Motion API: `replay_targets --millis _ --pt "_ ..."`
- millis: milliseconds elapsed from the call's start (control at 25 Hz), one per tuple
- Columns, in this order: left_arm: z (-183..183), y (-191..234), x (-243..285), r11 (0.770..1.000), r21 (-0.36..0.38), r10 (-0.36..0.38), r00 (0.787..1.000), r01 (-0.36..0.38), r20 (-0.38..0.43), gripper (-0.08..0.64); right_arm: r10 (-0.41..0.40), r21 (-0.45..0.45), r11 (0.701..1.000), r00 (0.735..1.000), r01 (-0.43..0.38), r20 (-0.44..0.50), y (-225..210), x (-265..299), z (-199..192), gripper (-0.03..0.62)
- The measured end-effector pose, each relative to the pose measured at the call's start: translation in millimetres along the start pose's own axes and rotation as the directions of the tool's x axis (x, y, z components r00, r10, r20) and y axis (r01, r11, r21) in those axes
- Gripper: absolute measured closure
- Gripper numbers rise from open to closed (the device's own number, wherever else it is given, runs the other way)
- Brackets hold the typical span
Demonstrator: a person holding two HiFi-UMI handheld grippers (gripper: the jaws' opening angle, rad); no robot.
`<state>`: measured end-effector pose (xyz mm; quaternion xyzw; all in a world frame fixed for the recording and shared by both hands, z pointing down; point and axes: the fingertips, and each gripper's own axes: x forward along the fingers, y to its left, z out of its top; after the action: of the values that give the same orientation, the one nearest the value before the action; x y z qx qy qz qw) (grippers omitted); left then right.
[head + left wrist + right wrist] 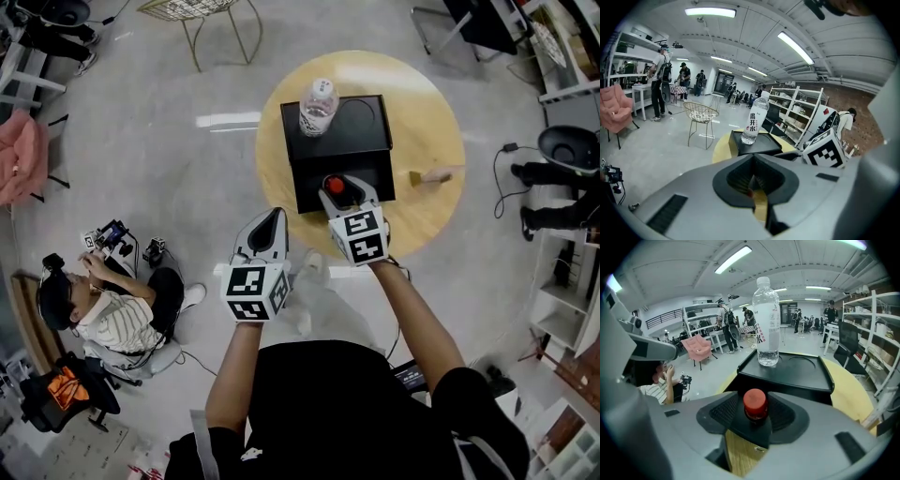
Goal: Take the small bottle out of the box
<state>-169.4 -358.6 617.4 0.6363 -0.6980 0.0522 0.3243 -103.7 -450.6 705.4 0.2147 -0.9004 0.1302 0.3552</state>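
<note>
Two grippers at the near edge of a round wooden table (427, 122), seen from above. Right gripper (347, 191): jaws spread wide, one on either side of the red cap of the small bottle (335, 185), pads not pressing on it. Left gripper (275, 217): jaws together, nothing between them, short of the table and well to the left of the cap. The small bottle stands upright in the open near compartment of the black box (314, 195), long axis vertical, only its cap showing; it lies straight ahead of the right gripper, between its jaws. A large water bottle (318, 106) stands on the box's tray-like far part. Judged next: the right jaws need only close across the cap, then lift straight up along the bottle's axis
</note>
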Motion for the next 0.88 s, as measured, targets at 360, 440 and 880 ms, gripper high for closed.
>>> replay_targets --millis 360,440,880 --pt "-1 0 2 0.999 -0.033 -0.006 1.000 0.007 0.005 0.552 -0.049 -0.048 0.998 0.999 0.048 -0.019 -2 3 -4 0.451" --pt "-2 -2 1 0.999 -0.032 -0.014 1.000 0.014 0.004 0.552 -0.049 -0.058 0.997 0.999 0.048 -0.020 -2 3 -5 0.453" --pt "5 -5 -7 1.000 -0.007 -0.020 1.000 0.020 0.022 0.552 -0.075 -0.070 0.995 0.997 0.076 0.020 -3 -13 7 0.456"
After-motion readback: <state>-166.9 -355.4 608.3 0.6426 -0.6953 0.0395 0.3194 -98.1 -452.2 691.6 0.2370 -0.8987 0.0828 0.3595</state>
